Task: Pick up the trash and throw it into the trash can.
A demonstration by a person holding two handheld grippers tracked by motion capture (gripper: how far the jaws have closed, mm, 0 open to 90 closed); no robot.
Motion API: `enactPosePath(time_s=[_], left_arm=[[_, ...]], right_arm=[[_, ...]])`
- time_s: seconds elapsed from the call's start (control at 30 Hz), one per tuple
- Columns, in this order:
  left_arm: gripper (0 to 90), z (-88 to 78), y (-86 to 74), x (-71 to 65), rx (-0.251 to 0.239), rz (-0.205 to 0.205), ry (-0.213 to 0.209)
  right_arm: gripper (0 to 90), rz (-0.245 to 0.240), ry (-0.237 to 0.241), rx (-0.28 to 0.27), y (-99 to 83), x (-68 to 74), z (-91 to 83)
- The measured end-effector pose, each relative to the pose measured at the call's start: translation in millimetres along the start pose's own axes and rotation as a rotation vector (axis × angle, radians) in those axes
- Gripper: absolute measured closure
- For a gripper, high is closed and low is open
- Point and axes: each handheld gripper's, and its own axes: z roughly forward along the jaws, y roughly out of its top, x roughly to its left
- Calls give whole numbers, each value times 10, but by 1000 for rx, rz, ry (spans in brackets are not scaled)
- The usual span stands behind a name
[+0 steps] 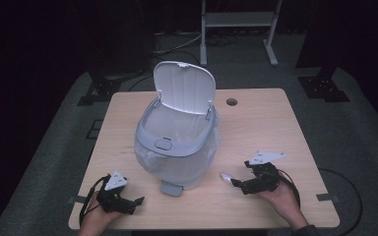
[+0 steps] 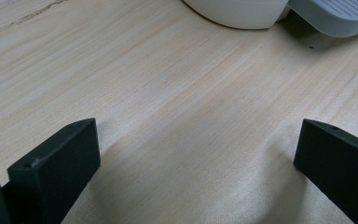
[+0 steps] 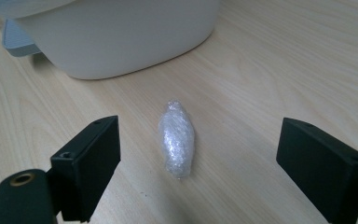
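Right gripper (image 3: pixel 198 154): we see its jaws spread wide, nothing gripped | plastic-wrap wad (image 3: pixel 176 138): lies on the table (image 1: pixel 256 123) between those jaws, touching neither, just before the pedal bin (image 1: pixel 177 142) | bin lid (image 1: pixel 183 87): raised | left gripper (image 2: pixel 196 154): jaws wide over bare wood near the bin's pedal (image 2: pixel 335 16).

One bin (image 1: pixel 177 147), one plastic wad (image 3: pixel 176 138)

No readable text, label, brand, number or sign anywhere in these views.
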Motion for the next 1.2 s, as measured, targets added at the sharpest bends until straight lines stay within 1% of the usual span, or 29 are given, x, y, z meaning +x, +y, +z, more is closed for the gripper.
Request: enactPosePath(time_s=[0.27, 0.33, 0.53, 0.7, 0.83, 0.87, 0.9, 1.07, 1.13, 1.2], left_arm=[[0, 0, 0, 1, 0, 2, -1], [0, 0, 0, 2, 0, 2, -2], [0, 1, 1, 3, 0, 4, -3], [0, 1, 1, 4, 0, 5, -4], [0, 2, 1, 4, 0, 5, -5], [0, 2, 1, 4, 0, 5, -5], [0, 2, 1, 4, -1, 5, -5], [0, 2, 1, 4, -1, 5, -5], [0, 2, 1, 4, -1, 6, -5], [0, 2, 2, 4, -1, 6, -5]], right_arm=[[132, -3, 8, 28, 47, 18, 120], [143, -8, 19, 37, 57, 24, 154], [167, -16, 29, 56, 85, 35, 243], [227, -28, 40, 72, 81, 31, 294], [289, -21, 53, 84, 85, 28, 331], [289, -21, 53, 84, 85, 28, 331], [314, -24, 52, 90, 86, 36, 355], [371, -39, 59, 119, 83, 61, 398], [396, -47, 62, 121, 79, 59, 408], [427, -45, 64, 125, 79, 61, 411]])
